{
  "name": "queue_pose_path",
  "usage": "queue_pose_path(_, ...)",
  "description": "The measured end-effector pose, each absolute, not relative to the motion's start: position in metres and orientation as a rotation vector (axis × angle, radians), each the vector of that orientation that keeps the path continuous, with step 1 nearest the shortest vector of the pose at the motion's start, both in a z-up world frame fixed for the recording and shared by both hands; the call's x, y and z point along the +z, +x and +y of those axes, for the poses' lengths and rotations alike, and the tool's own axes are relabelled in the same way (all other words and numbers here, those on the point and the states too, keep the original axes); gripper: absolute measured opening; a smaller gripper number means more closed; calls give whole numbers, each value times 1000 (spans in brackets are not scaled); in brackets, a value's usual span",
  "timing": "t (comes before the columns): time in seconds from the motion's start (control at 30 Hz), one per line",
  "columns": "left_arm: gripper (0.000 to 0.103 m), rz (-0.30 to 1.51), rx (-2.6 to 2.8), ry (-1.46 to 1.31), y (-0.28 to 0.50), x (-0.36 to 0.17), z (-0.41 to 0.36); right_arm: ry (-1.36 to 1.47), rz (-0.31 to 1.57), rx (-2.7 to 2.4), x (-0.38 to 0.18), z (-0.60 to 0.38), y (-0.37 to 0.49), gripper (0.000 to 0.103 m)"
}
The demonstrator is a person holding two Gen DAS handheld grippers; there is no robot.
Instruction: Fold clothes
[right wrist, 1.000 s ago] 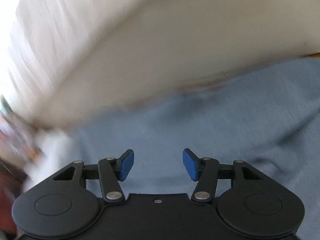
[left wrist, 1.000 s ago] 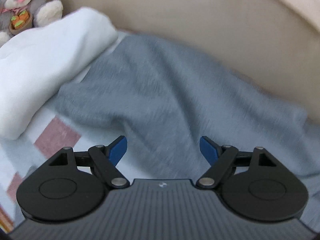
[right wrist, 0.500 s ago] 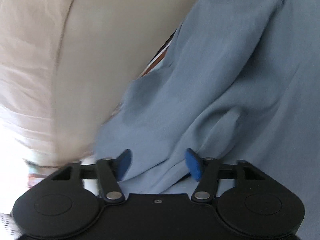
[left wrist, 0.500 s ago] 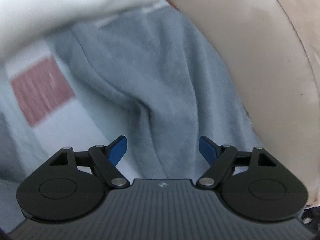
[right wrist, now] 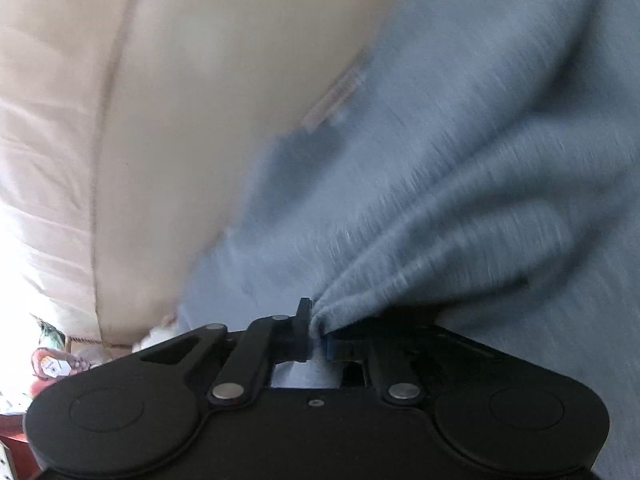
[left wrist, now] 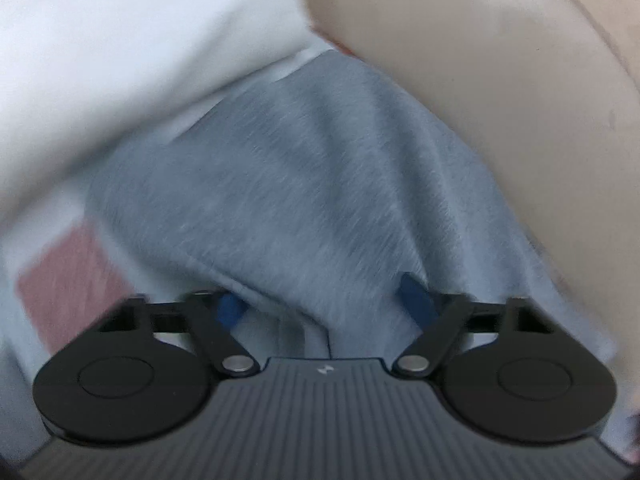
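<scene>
Grey-blue garment (left wrist: 304,184), soft fleecy knit, lies rumpled on a bed, up against a beige padded headboard (left wrist: 500,80). Both views are motion-blurred.

Left gripper (left wrist: 322,300): fingers spread wide, blue pads on either side of a raised fold of the garment. The fold sits between them; cannot tell if either pad touches it. Not clamped.

Right gripper (right wrist: 316,334): fingers closed together, pinching a bunched edge of the garment (right wrist: 460,160). Creases fan out from the pinch point up and to the right, so the fabric there is pulled taut.

White pillow (left wrist: 120,52) lies at the upper left of the left view, its edge overlapping the garment. Bedsheet (left wrist: 68,280) below it is pale with a dull pink-red patch. Headboard (right wrist: 224,100) fills the upper left of the right view, garment edge against it.
</scene>
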State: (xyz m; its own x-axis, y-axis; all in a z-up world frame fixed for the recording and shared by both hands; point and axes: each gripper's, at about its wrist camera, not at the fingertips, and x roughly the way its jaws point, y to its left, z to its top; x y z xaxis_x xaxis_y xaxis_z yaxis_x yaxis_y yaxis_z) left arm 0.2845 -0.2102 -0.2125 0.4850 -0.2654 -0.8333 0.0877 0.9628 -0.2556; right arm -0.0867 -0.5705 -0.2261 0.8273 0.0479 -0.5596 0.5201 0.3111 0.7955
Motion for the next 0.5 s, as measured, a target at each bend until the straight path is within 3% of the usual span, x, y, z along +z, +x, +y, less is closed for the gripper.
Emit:
queue_pose_path(0.1,5,779,-230,-145,271,-154,-218,1152,508,-315,-211,-563,-90,7)
queue_pose_path(0.2,5,575,-205,-120,241,-108,-195,1272,568,-160,-209,-563,-100,7)
queue_pose_path(0.33,6,614,-98,27,210,-122,-166,1335,746,82,-213,-563,-95,9)
queue_pose_path(0.5,18,693,-60,266,179,-162,-177,915,914,-35,-181,-528,-58,14)
